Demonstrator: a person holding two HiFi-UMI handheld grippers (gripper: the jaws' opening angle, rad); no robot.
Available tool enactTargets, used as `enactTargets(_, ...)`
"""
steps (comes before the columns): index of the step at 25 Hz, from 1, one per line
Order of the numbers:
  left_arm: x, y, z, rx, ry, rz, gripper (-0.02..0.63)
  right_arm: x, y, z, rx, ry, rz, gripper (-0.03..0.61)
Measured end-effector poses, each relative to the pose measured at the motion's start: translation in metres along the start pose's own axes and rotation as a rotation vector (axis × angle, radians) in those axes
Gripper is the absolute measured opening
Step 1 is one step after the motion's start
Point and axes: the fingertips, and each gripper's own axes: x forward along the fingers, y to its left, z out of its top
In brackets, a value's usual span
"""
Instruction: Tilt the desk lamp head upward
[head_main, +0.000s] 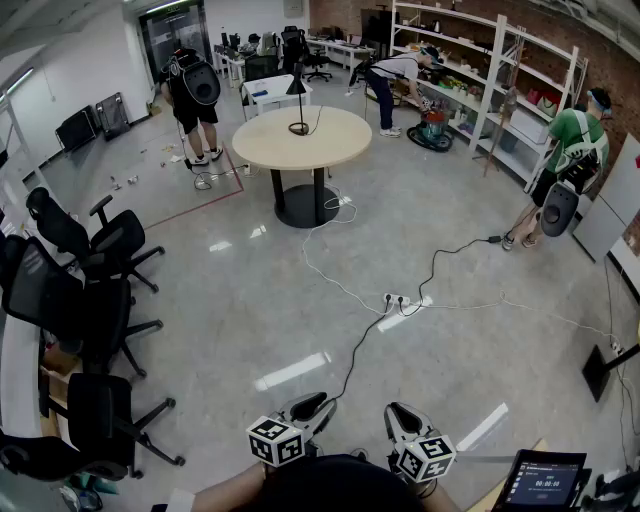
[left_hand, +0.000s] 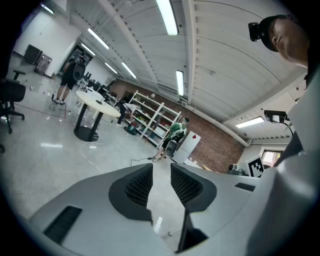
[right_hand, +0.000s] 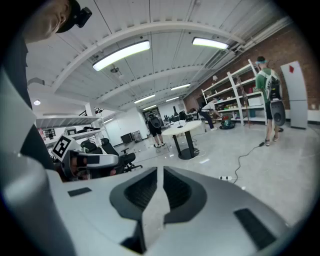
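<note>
The black desk lamp (head_main: 297, 100) stands on the round beige table (head_main: 330, 140) far across the room, its shade pointing down. In the right gripper view the lamp (right_hand: 179, 122) is a tiny shape on that table. Both grippers are held low and close to my body, several metres from the table. My left gripper (head_main: 305, 412) has a clear gap between its jaws and holds nothing (left_hand: 161, 172). Only a narrow slit shows between the jaws of my right gripper (head_main: 400, 420), and nothing sits in it (right_hand: 160, 175).
Black office chairs (head_main: 100, 250) line the left side. A power strip (head_main: 397, 299) and trailing cables cross the floor between me and the table. Three people stand about: one in black (head_main: 195, 95), one bent at the shelves (head_main: 395, 72), one in green (head_main: 570, 160). A tablet (head_main: 545, 482) is at bottom right.
</note>
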Motion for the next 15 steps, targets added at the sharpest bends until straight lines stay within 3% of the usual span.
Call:
enactTargets(10,0.011,-0.006,-0.016,-0.026,0.023,0.0,0.117,-0.011,-0.01,-0.009,-0.002,0.029,0.0,0.041)
enactTargets(15,0.018,-0.018,-0.016,-0.001,0.04,-0.007,0.117,-0.02,-0.021,-0.007,0.033,0.0,-0.015,0.043)
